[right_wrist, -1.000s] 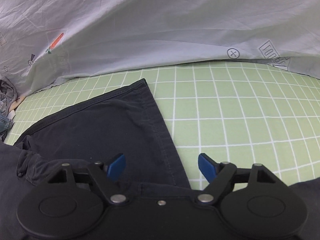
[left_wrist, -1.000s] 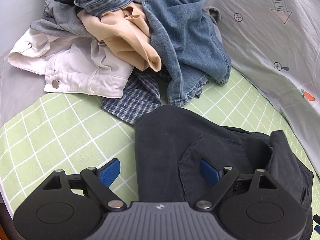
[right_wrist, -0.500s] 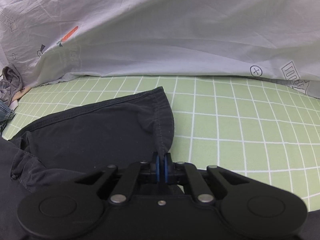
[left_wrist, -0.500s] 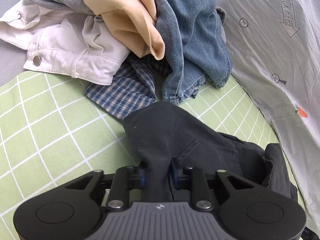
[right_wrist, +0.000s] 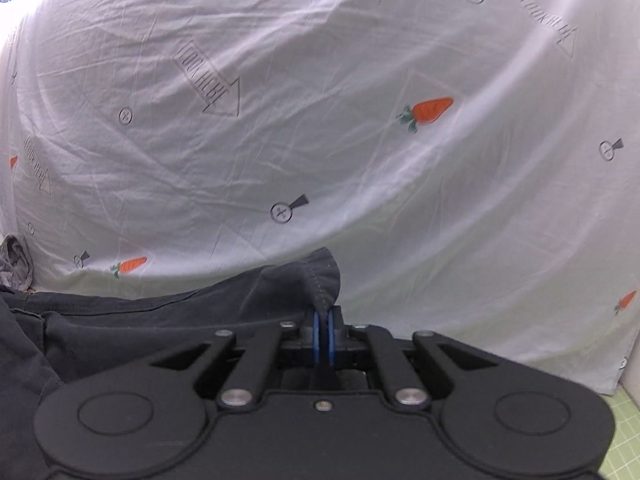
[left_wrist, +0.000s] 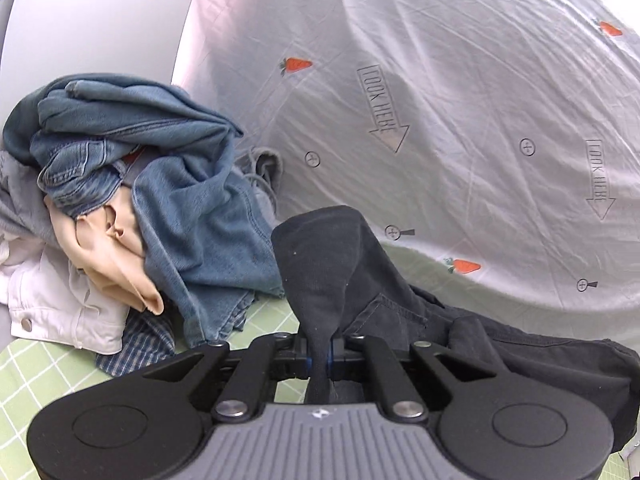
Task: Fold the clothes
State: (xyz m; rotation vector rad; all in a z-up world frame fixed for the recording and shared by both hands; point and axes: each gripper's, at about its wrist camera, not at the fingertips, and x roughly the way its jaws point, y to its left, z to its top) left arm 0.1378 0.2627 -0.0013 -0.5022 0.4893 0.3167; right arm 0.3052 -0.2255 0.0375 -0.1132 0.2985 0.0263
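A pair of black trousers (left_wrist: pixel 500 344) is lifted off the green checked sheet (left_wrist: pixel 24 372). My left gripper (left_wrist: pixel 319 354) is shut on a bunched fold of the black trousers, which stands up ahead of the jaws. My right gripper (right_wrist: pixel 323 334) is shut on a stitched hem corner of the same black trousers (right_wrist: pixel 168 320), which stretch away to the left.
A heap of clothes lies at the left: blue jeans (left_wrist: pixel 188 208), a beige garment (left_wrist: pixel 116 264), a white denim jacket (left_wrist: pixel 60 308) and a blue plaid shirt (left_wrist: pixel 136 344). A white sheet printed with carrots (right_wrist: pixel 360 120) hangs behind; it also shows in the left wrist view (left_wrist: pixel 460 120).
Both grippers shut on the black trousers, then rose and tilted up with the cloth. The views now face the hanging white sheet instead of the bed.
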